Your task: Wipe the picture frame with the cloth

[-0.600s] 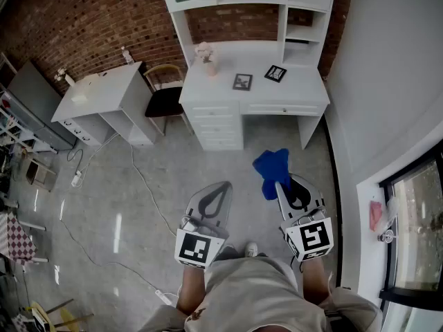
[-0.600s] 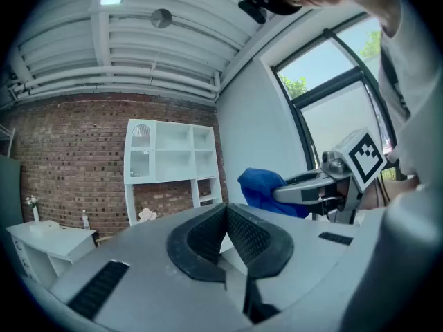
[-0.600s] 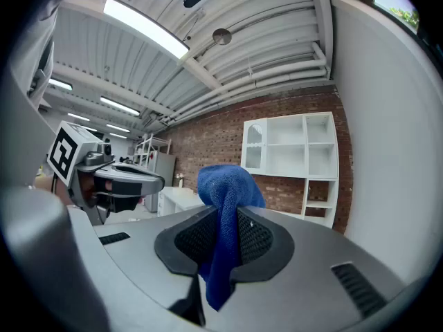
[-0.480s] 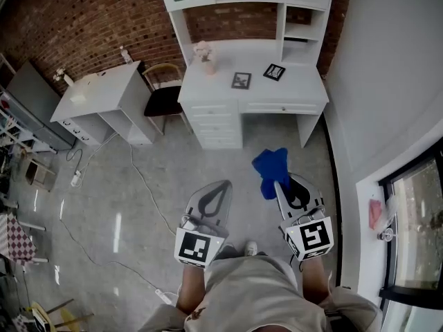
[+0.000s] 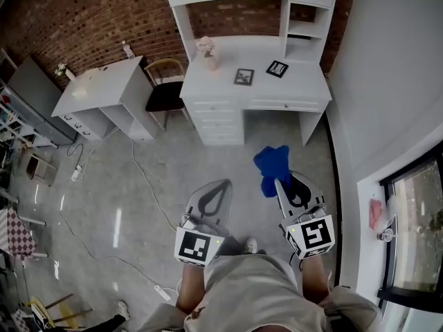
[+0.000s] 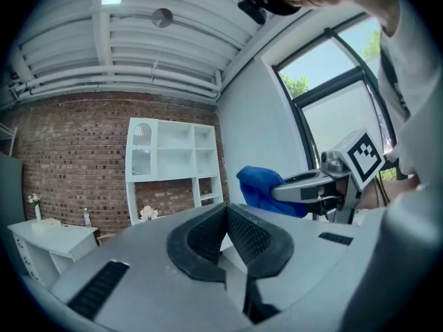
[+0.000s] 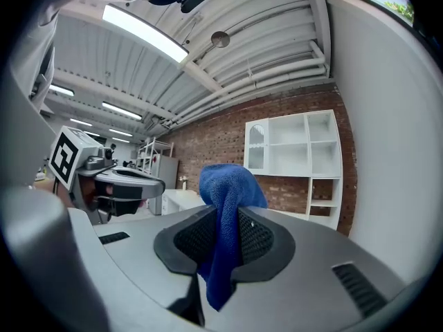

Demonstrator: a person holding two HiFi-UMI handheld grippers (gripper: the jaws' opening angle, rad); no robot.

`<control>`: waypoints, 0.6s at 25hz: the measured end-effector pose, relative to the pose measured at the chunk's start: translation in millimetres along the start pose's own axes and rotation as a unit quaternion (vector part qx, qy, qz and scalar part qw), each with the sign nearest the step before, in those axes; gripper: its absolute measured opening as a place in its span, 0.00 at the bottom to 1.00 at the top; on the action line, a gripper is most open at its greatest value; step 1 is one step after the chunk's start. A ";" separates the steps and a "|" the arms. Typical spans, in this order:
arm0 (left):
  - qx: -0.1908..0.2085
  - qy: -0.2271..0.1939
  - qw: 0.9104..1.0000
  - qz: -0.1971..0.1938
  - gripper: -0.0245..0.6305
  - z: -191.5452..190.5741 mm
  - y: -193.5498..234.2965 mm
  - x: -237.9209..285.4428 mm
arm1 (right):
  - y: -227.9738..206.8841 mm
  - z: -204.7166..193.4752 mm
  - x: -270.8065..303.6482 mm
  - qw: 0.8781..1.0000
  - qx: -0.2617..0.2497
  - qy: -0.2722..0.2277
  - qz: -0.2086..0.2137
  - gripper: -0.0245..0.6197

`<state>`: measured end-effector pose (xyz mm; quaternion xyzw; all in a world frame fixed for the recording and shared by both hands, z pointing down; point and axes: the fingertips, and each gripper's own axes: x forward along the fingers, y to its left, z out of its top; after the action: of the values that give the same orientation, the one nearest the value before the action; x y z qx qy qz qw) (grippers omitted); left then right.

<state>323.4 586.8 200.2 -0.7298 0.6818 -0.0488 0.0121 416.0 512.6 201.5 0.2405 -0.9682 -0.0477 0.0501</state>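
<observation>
1. Locate two picture frames (image 5: 243,77) (image 5: 277,68) on the white desk (image 5: 228,92), well apart from both grippers.
2. Confirm blue cloth (image 5: 271,168) pinched between the closed jaws of the right gripper (image 5: 278,180).
3. Confirm left gripper (image 5: 224,184) closed, holding nothing.
4. Treat as the approach step; wiping not yet begun.
5. Next, probably: walk to the desk, steady a frame, and press the cloth on it.

White desk (image 5: 304,85) — picture frames (image 5: 243,77), flowers (image 5: 206,50)
</observation>
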 end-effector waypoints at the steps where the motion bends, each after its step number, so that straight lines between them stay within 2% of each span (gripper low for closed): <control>1: -0.001 0.002 1.000 0.001 0.04 -1.5 0.9 0.6 | 0.4 -1.6 1.1 1.000 0.002 0.002 0.001 0.14; 8: 0.003 0.000 1.000 0.004 0.04 -4.2 13.2 16.9 | -6.4 -7.1 20.5 1.000 0.005 0.007 0.006 0.14; 15: 0.000 -0.004 1.000 0.000 0.04 -9.5 43.0 43.3 | -15.8 -11.2 58.7 1.000 0.007 0.010 0.005 0.14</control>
<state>282.7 541.1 208.4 -0.7302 0.6815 -0.0463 0.0148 373.1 470.3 215.2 0.2365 -0.9691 -0.0385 0.0586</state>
